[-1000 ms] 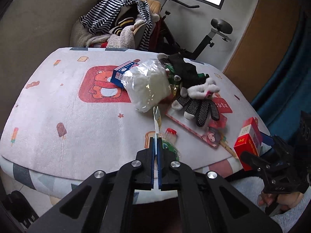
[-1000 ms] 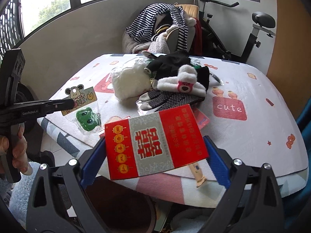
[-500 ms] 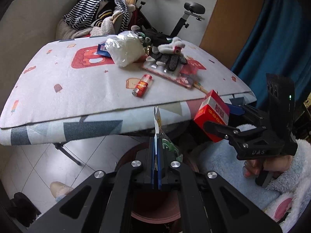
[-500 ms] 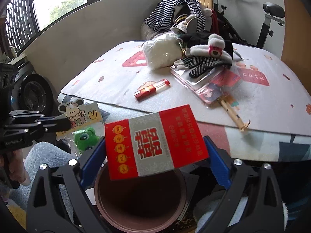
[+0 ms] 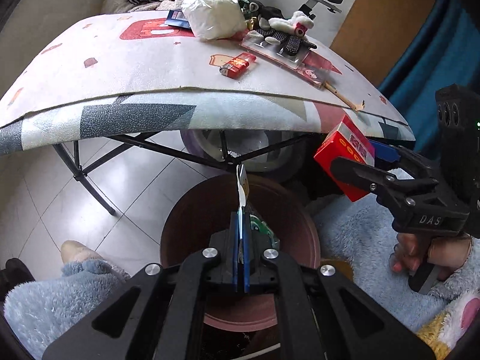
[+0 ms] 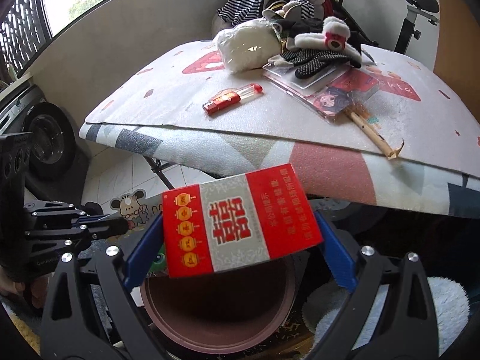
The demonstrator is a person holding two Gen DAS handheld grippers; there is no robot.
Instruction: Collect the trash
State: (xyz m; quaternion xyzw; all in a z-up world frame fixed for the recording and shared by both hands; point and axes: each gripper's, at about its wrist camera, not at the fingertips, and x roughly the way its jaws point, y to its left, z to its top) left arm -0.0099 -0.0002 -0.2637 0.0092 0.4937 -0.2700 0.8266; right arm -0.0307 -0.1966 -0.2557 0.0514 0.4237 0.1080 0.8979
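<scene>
My left gripper (image 5: 240, 219) is shut on a thin plastic packet (image 5: 242, 186) seen edge-on, holding a cartoon mouse card (image 6: 132, 210) and a green frog toy (image 6: 159, 262). It hangs over a round brown bin (image 5: 207, 201) on the floor. My right gripper (image 6: 240, 240) is shut on a red and silver cigarette box (image 6: 237, 222), held over the same bin (image 6: 225, 303). In the left wrist view the right gripper (image 5: 360, 162) and its box (image 5: 345, 153) sit at the right, just under the table edge. The left gripper (image 6: 114, 225) shows at the left of the right wrist view.
The padded table (image 5: 120, 66) above carries a red lighter (image 6: 232, 99), a white plastic bag (image 6: 249, 45), dotted gloves (image 6: 318, 60), a plush toy, a clear case and a bamboo stick (image 6: 372, 135). Black folding legs (image 5: 99, 198) stand left of the bin. A washing machine (image 6: 45, 138) is far left.
Both grippers have dropped from above the tabletop to below its front edge, over the brown bin. Each still holds its item.
</scene>
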